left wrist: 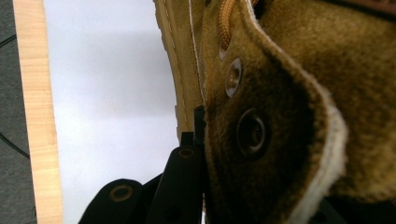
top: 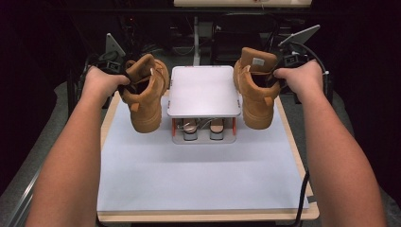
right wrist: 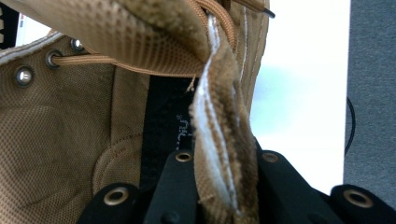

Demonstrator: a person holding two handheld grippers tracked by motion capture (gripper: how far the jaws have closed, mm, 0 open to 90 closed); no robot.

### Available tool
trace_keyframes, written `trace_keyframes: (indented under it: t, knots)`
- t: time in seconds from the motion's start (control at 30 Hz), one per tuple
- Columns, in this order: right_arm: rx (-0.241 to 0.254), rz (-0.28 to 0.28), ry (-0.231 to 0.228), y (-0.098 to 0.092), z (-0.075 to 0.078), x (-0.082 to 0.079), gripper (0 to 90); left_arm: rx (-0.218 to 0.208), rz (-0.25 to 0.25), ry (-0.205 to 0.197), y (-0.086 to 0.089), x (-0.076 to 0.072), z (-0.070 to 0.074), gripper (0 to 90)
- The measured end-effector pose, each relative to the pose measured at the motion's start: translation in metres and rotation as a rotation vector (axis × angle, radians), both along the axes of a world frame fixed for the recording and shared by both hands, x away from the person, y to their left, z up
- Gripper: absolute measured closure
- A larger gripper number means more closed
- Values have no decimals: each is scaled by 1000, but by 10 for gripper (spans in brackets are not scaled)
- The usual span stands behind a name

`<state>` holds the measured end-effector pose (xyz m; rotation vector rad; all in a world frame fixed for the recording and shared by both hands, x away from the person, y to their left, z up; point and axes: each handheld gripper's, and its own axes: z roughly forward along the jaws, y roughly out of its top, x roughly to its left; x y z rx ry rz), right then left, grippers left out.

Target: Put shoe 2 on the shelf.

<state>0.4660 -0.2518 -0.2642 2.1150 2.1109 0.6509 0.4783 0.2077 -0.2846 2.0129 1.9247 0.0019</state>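
- Your left gripper (top: 124, 78) has its jaws clenched on the collar of one tan suede lace-up boot (top: 145, 97), held above the white surface (top: 198, 175).
- Your right gripper (top: 278, 75) grips the other tan boot (top: 255, 90) beside the small white shoe rack (top: 203, 90).

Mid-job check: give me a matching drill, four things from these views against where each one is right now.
Things:
1. left boot
2. right boot
3. shoe rack
4. pale shoes

Places:
A. on the rack's lower level, under the top shelf
B. held off the table at the left of the rack, by the left gripper
C. standing on the grey mat, between the boots
D. held off the table at the right of the rack, by the right gripper

Pairs: 1-B, 2-D, 3-C, 4-A
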Motion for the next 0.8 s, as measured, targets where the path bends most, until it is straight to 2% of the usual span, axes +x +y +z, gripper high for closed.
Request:
trace_keyframes:
  t: [0.23, 0.43, 0.57, 0.73, 0.8]
  knots:
    - [28, 7, 12, 18, 1, 6, 846, -14, -8, 5, -16, 5, 3, 862]
    - [47, 8, -4, 32, -1, 11, 840, -25, -25, 1, -31, 11, 3, 859]
    - [68, 6, -14, 38, -2, 16, 836, -25, -17, -5, -43, 18, 2, 860]
    - [56, 3, -18, 48, -2, 24, 834, -25, -6, 12, -51, 24, 2, 860]
    - [57, 5, -18, 51, -3, 27, 834, -27, 3, 4, -56, 27, 1, 860]
